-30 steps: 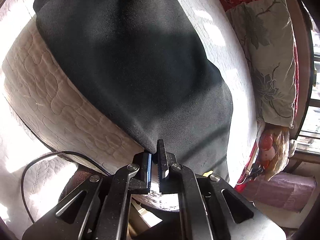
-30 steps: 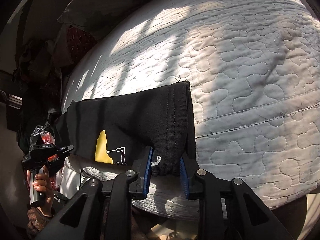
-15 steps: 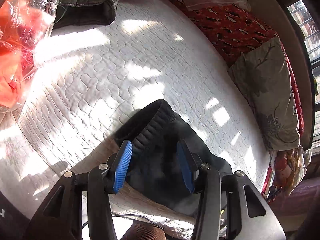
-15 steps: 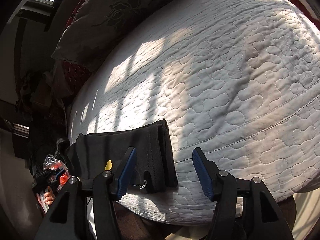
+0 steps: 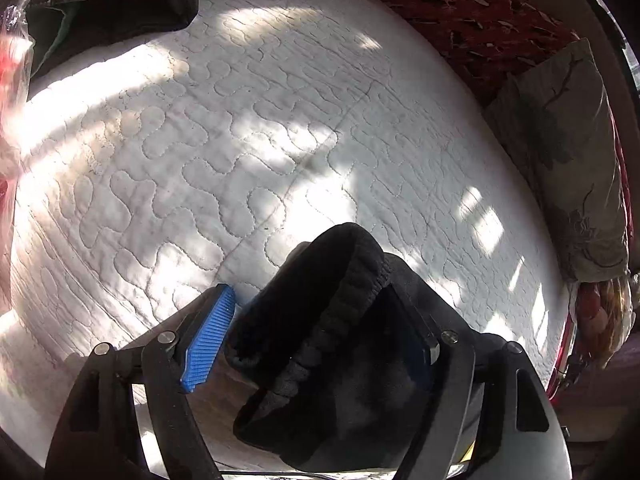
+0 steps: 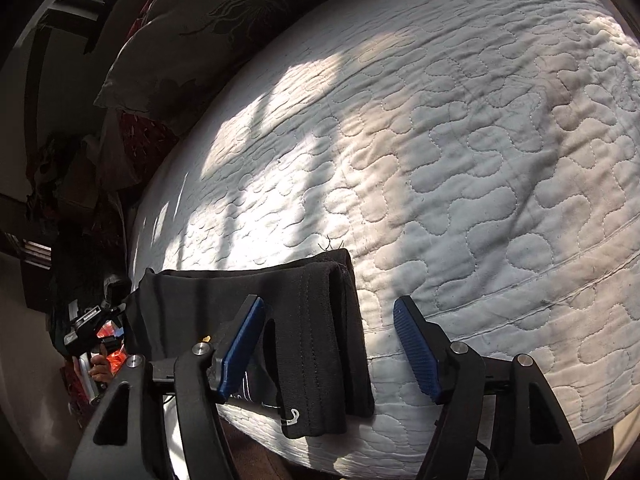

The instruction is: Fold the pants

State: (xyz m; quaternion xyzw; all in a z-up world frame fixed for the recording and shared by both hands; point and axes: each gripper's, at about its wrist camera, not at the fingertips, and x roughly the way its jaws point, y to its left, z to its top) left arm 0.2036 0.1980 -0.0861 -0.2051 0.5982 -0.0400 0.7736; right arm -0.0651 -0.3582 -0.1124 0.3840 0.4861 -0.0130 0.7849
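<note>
Left wrist view: our left gripper, clamped on the fabric a second ago, is opening, its blue ribbed pads clear of the black knit pants lying between them, ribbed waistband up. Right wrist view: our right gripper is opening too, the stitched hem end released. The pants now rest doubled along the near edge of the white quilted mattress cover. We judge this fold laid down.

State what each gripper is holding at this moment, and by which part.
Nothing is held. The left gripper is opening around the pants' ribbed waistband, the right gripper opening around the hem end; the fabric lies loose on the bed.
</note>
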